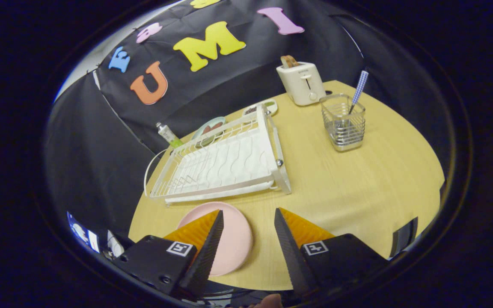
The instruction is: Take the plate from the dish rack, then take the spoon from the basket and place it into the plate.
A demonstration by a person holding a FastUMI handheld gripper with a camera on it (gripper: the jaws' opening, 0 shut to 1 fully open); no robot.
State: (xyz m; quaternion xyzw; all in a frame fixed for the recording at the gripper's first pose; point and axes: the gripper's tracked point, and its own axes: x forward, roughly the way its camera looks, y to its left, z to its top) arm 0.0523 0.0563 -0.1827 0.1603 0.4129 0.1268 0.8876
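While the gripper [248,220] gapes, the basket [343,122] holds a spoon [359,90] — rack [225,162] bare.

gripper view | rides above table [357,188] | faces booth wall, angled down

Matt plate [233,239], wood-grain table [357,184]

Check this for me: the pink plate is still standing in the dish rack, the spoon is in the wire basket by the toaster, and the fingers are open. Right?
Not quite. In the gripper view the pink plate lies flat on the table, in front of the dish rack and partly under one of the fingers. The rest holds: the spoon stands in the wire basket by the toaster, and the gripper is open.
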